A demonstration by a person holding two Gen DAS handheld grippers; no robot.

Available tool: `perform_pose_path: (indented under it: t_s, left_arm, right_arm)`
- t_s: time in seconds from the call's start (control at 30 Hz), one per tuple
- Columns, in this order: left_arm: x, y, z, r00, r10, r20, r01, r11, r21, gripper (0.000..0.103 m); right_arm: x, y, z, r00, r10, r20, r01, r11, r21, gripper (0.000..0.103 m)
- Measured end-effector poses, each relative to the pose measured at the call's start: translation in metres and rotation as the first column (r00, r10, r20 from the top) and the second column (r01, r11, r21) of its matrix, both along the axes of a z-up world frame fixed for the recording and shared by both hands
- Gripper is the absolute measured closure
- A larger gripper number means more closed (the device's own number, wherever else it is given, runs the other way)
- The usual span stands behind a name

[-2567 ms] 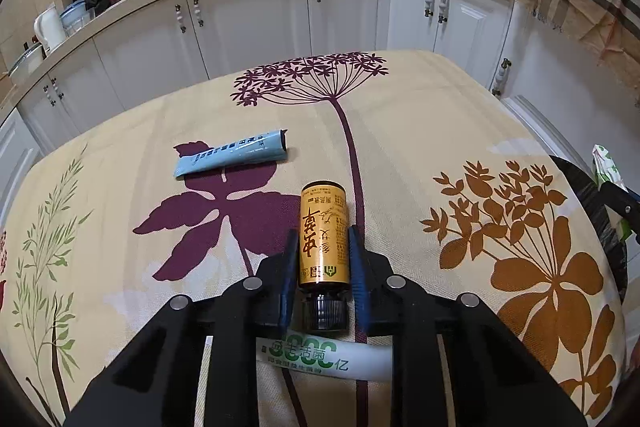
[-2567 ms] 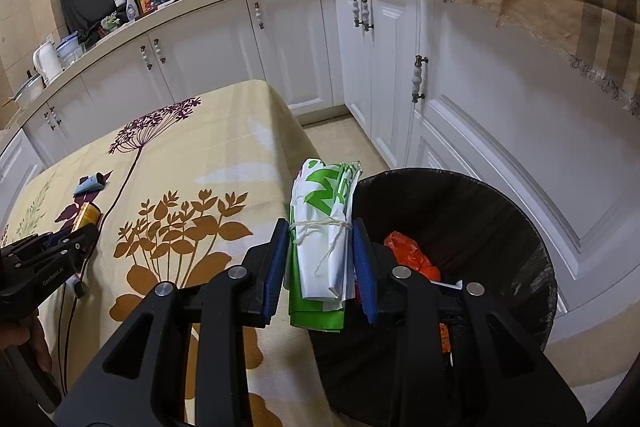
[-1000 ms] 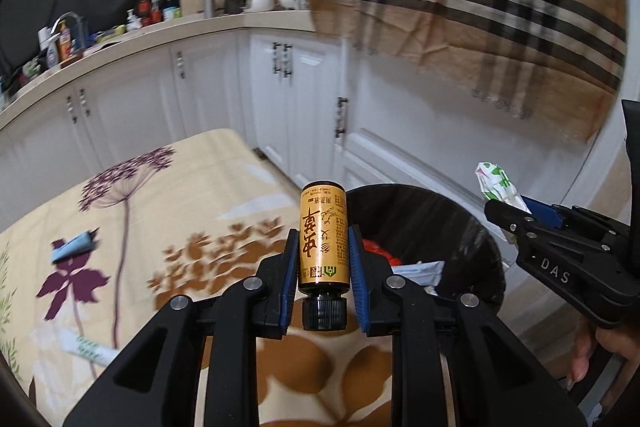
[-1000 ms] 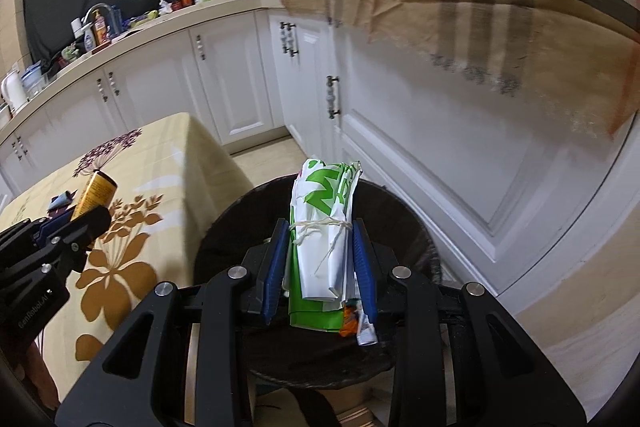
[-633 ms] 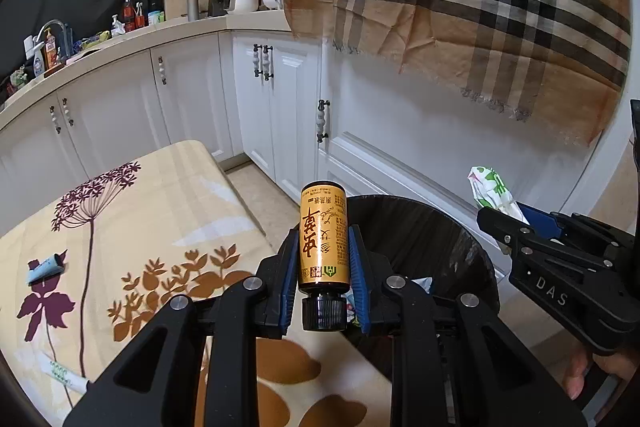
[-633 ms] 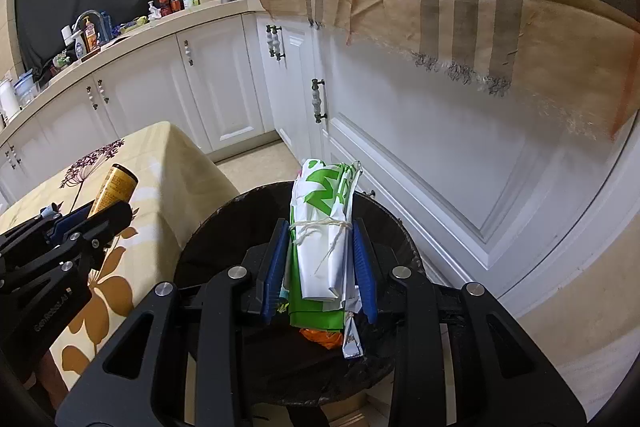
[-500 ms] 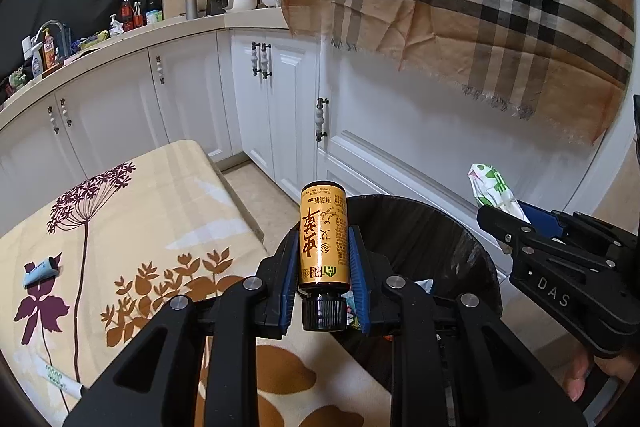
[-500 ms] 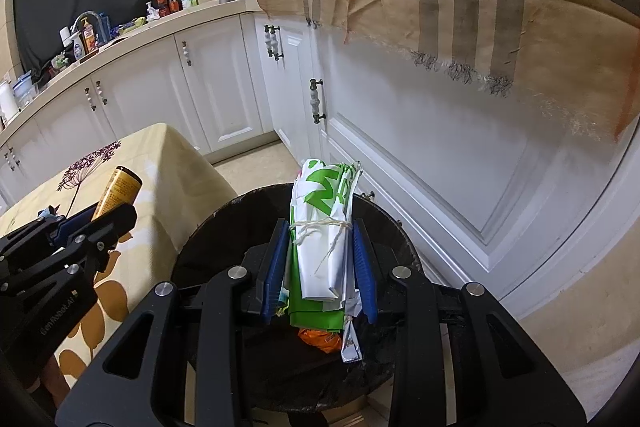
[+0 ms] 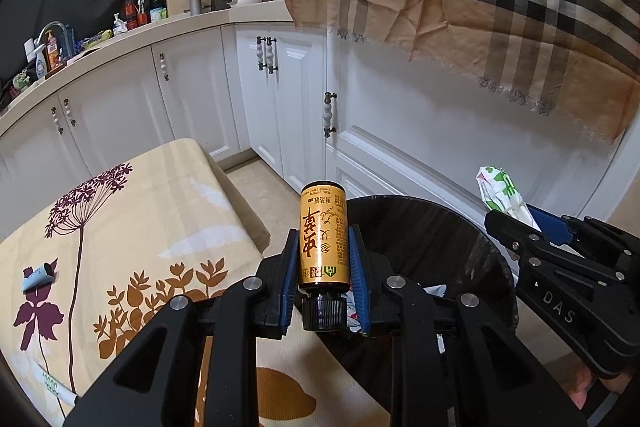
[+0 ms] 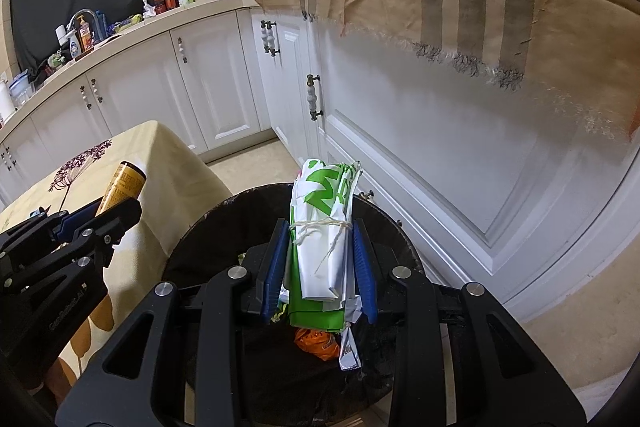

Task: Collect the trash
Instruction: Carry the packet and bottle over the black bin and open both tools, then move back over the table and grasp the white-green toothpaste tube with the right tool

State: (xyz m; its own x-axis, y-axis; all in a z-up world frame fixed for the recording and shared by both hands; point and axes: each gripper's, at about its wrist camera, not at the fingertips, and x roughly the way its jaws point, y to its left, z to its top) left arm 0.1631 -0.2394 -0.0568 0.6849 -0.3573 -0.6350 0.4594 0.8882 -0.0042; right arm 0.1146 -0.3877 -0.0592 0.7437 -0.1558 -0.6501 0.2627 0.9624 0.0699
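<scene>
Right wrist view: a folded white-and-green plastic bag bundle tied with pale string [image 10: 322, 227] stands upright, clamped between the blue-padded jaws of the right tool [image 10: 320, 267], directly above the round black-lined trash bin [image 10: 208, 227], where orange and silvery wrappers [image 10: 320, 341] already lie. Left wrist view: a gold-labelled small bottle with a black cap [image 9: 323, 239] is gripped at its lower half by the left tool [image 9: 323, 283], cap toward the camera, and appears to hang over the near rim of the bin [image 9: 472, 227], beside the edge of the bench covered by a cream floral cloth [image 9: 160, 227]. The step in hand looks like the drop. To do it well, the right tool can likely open where it is, since the bundle sits over the bin's middle. The left tool should probably move further past the rim first, so the bottle does not strike the edge or roll onto the floor. A small blue tube [image 9: 38, 273] and a white tube [image 9: 52, 385] lie on the cloth, not yet collected.
</scene>
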Motion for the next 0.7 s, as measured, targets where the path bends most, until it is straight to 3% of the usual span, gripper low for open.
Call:
perform_pose_path:
  t_s: [0.17, 0.23, 0.3, 0.47, 0.7]
  left_arm:
    - [0.005, -0.003, -0.004, 1.000, 0.009, -0.007, -0.008, 1.000, 0.016, 0.075]
    - [0.007, -0.004, -0.005, 1.000, 0.014, -0.011, -0.014, 1.000, 0.021, 0.064]
    - [0.006, -0.001, -0.003, 1.000, 0.026, 0.001, -0.026, 0.999, 0.019, 0.046]
    - [0.003, 0.008, 0.000, 0.999, 0.047, 0.015, -0.048, 0.999, 0.021, 0.032]
    - [-0.008, 0.048, 0.005, 0.992, 0.128, 0.020, -0.128, 0.992, 0.010, 0.024]
  right_arm:
    - [0.007, -0.002, -0.007, 1.000, -0.012, -0.009, 0.012, 1.000, -0.003, 0.070]
    - [0.009, -0.003, -0.009, 1.000, -0.015, -0.016, 0.015, 1.000, 0.004, 0.069]
    - [0.009, -0.003, -0.009, 1.000, -0.020, -0.013, 0.020, 1.000, 0.003, 0.061]
    - [0.008, 0.002, -0.008, 1.000, -0.010, -0.009, 0.010, 1.000, 0.000, 0.059]
    - [0.007, 0.028, -0.003, 0.999, 0.044, -0.006, -0.044, 0.999, -0.005, 0.055]
